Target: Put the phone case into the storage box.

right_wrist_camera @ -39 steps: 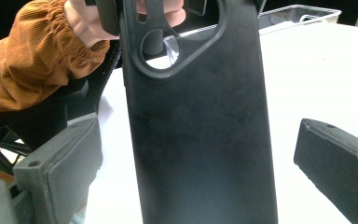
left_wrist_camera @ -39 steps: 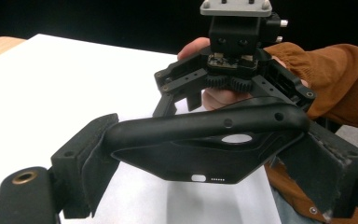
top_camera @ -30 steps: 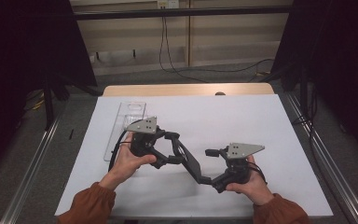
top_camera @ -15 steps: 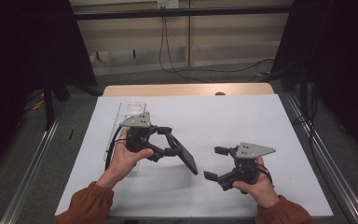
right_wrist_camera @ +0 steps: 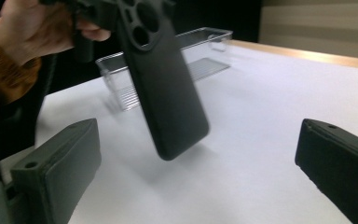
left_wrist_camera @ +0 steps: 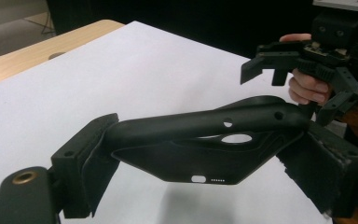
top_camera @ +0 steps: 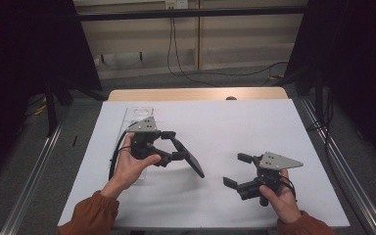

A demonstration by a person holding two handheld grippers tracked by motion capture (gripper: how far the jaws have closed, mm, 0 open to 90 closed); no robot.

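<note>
A: Where is the phone case (top_camera: 190,161) relative to the clear plastic tray (top_camera: 136,117)?

B: To the right of the tray's near end, lifted off the white table sheet (top_camera: 235,127). The left gripper (top_camera: 173,145) pinches it by the end with the camera holes, and the case slopes down and away from the tray, its free end hanging just above the sheet with a shadow under it.

A: How do the jaws grip it?

B: In the left gripper view the two black pads press on the case's (left_wrist_camera: 205,140) long edges, one at each side, so the soft shell is squeezed and bowed between them. Its open inside faces the camera, with the port slots along the lower rim.

A: And the right gripper (top_camera: 237,171)?

B: Well apart from the tray, at the right of the case and nearer the person. Its jaws stand spread wide with nothing between them. In the right gripper view the case (right_wrist_camera: 163,88) hangs between and beyond them, back side showing, and the tray (right_wrist_camera: 168,65) sits behind it.

A: Do the two grippers touch?

B: No, bare sheet lies between them.
</note>
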